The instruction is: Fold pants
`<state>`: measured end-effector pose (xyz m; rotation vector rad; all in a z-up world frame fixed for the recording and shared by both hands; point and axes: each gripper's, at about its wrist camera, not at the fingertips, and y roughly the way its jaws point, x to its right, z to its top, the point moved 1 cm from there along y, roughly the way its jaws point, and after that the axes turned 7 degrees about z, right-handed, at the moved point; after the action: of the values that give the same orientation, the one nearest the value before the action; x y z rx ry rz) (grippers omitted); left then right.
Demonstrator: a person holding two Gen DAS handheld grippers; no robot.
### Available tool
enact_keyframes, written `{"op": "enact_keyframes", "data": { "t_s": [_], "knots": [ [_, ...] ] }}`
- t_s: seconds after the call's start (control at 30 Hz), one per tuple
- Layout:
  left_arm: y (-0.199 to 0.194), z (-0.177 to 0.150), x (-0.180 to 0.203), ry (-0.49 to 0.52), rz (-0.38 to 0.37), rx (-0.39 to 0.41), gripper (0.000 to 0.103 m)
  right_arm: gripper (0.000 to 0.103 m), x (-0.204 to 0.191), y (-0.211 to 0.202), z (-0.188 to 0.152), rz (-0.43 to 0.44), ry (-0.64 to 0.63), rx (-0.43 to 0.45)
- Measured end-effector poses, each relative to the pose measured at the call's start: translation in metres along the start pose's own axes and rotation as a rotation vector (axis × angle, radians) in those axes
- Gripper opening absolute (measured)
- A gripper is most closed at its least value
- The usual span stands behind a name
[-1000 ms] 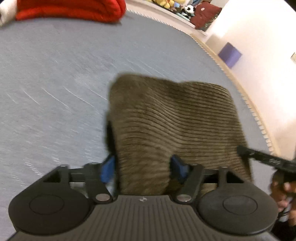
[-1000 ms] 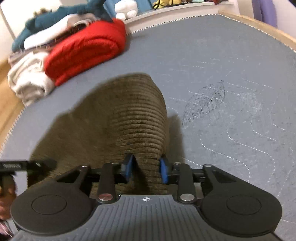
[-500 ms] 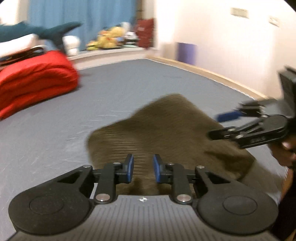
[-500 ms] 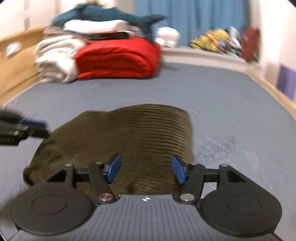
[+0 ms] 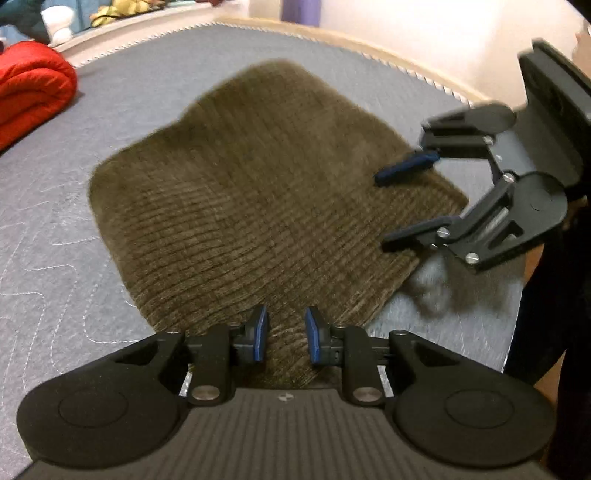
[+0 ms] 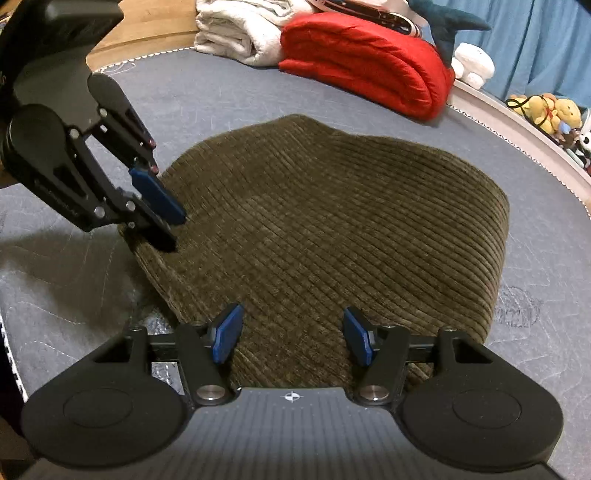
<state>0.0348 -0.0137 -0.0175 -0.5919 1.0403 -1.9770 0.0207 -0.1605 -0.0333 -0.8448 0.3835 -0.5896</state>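
The olive-brown corduroy pants (image 5: pixel 258 206) lie folded into a compact flat square on the grey quilted mat (image 5: pixel 55 229); they also show in the right wrist view (image 6: pixel 332 229). My left gripper (image 5: pixel 283 338) hovers over the near edge of the pants with a narrow gap between its blue pads, holding nothing; it also shows in the right wrist view (image 6: pixel 162 218) above the pants' left corner. My right gripper (image 6: pixel 291 336) is wide open and empty over the near edge; it also shows in the left wrist view (image 5: pixel 399 206) above the right corner.
A rolled red quilt (image 6: pixel 369 62) and folded white blankets (image 6: pixel 240 33) lie at the mat's far side, with a plush shark and soft toys (image 6: pixel 546 110) beyond. The mat's edge (image 5: pixel 406 70) and a pale wall run along the right.
A second ago both grippers pinched raised folds of the pants. They have let go, the pants lie flat, and both grippers have drawn back above the near edge.
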Motion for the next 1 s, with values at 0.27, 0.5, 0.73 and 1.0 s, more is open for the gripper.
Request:
{"op": "enact_keyframes", "data": {
  "t_s": [0.27,0.5,0.73,1.0],
  "knots": [
    [0.014,-0.01,0.013,0.144,-0.01,-0.056,0.025,0.062,-0.006,-0.009,-0.016,0.04,-0.049,-0.057],
    [-0.022,0.01,-0.029,-0.112,0.045,0.164,0.026,0.064,-0.009,-0.026,-0.014,0.043,-0.096,-0.024],
    [0.027,0.001,-0.04,-0.11,0.196,0.004,0.013,0.064,0.073,-0.056,0.019,-0.108,0.259,0.249],
    [0.003,-0.003,-0.04,-0.113,0.168,0.074,0.013,0.05,0.15,0.009,0.035,-0.167,0.522,0.258]
  ]
}}
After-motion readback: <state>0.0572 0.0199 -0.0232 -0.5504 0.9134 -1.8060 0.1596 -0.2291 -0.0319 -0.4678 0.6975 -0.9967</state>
